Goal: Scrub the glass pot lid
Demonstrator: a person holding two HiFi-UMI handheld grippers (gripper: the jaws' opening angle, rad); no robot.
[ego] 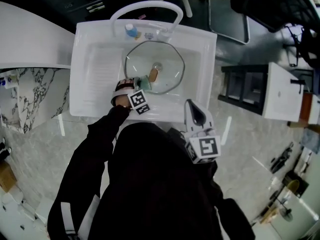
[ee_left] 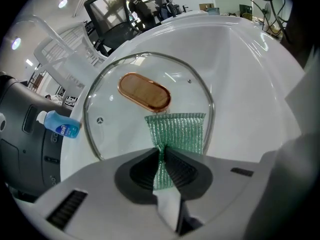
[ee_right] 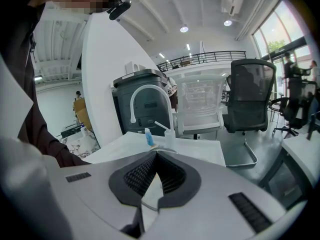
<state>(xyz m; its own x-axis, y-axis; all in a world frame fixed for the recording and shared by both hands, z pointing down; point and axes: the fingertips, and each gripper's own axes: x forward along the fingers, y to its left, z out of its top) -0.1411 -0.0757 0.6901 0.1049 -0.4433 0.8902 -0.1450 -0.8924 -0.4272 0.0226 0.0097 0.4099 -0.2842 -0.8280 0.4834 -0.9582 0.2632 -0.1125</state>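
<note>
Glass pot lid (ego: pixel 167 59) flat in sink (ego: pixel 90 64), frame centre; likely rigid, slick, breakable, so steady by oval handle (ee_left: pixel 144 92). Left gripper (ee_left: pixel 162 154) jaws pinch soft green cloth (ee_left: pixel 180 126) over lid. Right gripper (ee_right: pixel 156 156) jaws pressed together, empty.

Lid (ee_left: pixel 115 119) near rim hidden behind L gripper (ee_left: pixel 162 153); bottle (ee_left: pixel 62 127) label too small to read.

Honestly not much to read here; the small blue bottle (ee_left: pixel 60 128) has a white oval label with dark print, but it's too blurry to get a brand off it. The left marker cube (ego: pixel 139 102) and the right marker cube (ego: pixel 204 148) only carry black-and-white square codes, no letters or numbers; the glass pot lid (ee_left: pixel 115 139) has one tiny round three-spoke mark (ee_left: pixel 100 120), no words.
</note>
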